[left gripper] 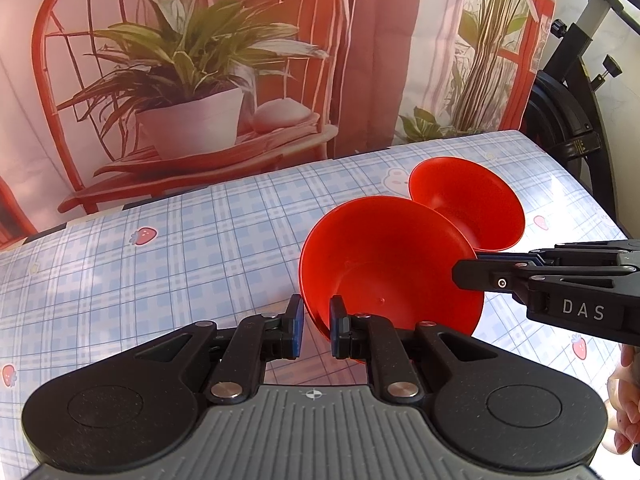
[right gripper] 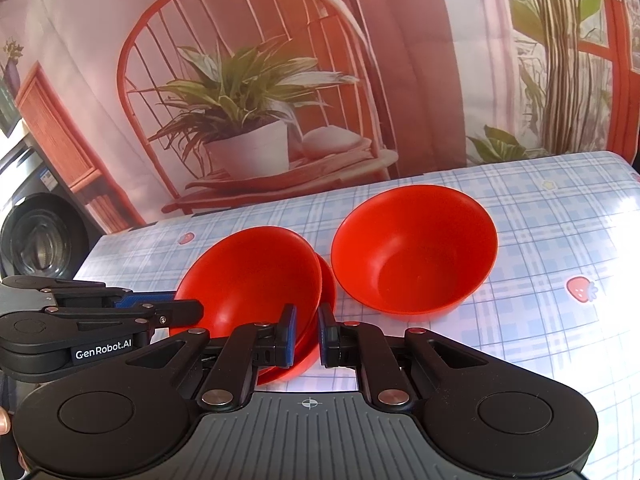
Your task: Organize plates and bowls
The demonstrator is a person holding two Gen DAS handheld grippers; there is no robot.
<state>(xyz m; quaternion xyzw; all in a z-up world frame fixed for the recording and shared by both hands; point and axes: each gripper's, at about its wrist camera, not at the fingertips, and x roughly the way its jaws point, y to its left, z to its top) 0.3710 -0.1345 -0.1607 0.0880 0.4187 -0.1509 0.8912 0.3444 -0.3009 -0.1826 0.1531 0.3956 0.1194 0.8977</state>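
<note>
A red bowl (right gripper: 256, 276) sits nested on another red dish (right gripper: 326, 308), whose rim shows under it. It also shows in the left wrist view (left gripper: 384, 268). A second red bowl (right gripper: 416, 248) stands alone on the table to the right, seen too in the left wrist view (left gripper: 472, 200). My left gripper (left gripper: 316, 326) has its jaws slightly apart astride the near bowl's rim. My right gripper (right gripper: 307, 336) straddles the rims of the nested dishes on the other side, jaws narrowly apart. Whether either pair of pads presses the rim is unclear.
The table wears a blue plaid cloth (left gripper: 160, 264) with strawberry prints. A printed backdrop of a red chair and a potted plant (right gripper: 240, 120) hangs behind. A black exercise machine (left gripper: 568, 92) stands past the table's right end; a washing machine (right gripper: 40, 240) past its left.
</note>
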